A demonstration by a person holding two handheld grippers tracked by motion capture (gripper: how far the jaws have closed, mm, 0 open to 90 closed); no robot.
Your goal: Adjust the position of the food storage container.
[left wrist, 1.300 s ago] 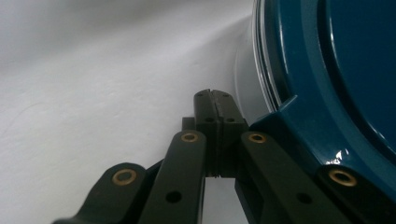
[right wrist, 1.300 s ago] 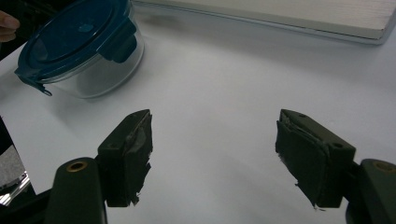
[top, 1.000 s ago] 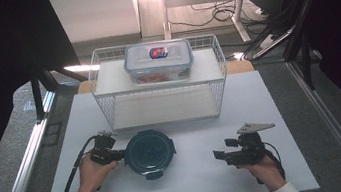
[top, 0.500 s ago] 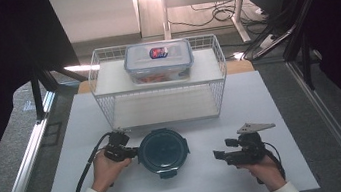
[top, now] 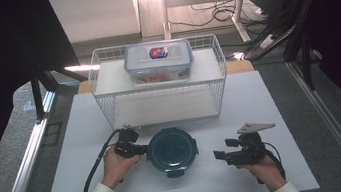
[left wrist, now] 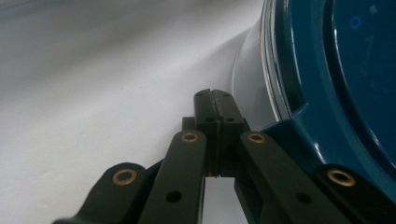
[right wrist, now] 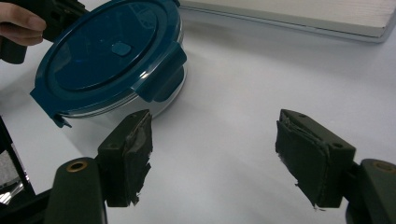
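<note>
The left gripper (top: 140, 149), jaws pressed together on nothing, nudges the round blue-lidded container (top: 171, 151) at mid-table (below the wire basket (top: 110, 114)). Push low and slow; the right gripper (top: 219, 156) waits wide open, holding nothing

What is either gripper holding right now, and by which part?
Nothing: left gripper shut empty beside round container; right gripper open over bare table.

**Camera setup**

High view: above the person's side, looking forward and down on the table (top: 260, 98). Left gripper view: very close, low, along the tabletop beside the container (left wrist: 336, 84). Right gripper view: farther back, facing the same container (right wrist: 112, 60).
</note>
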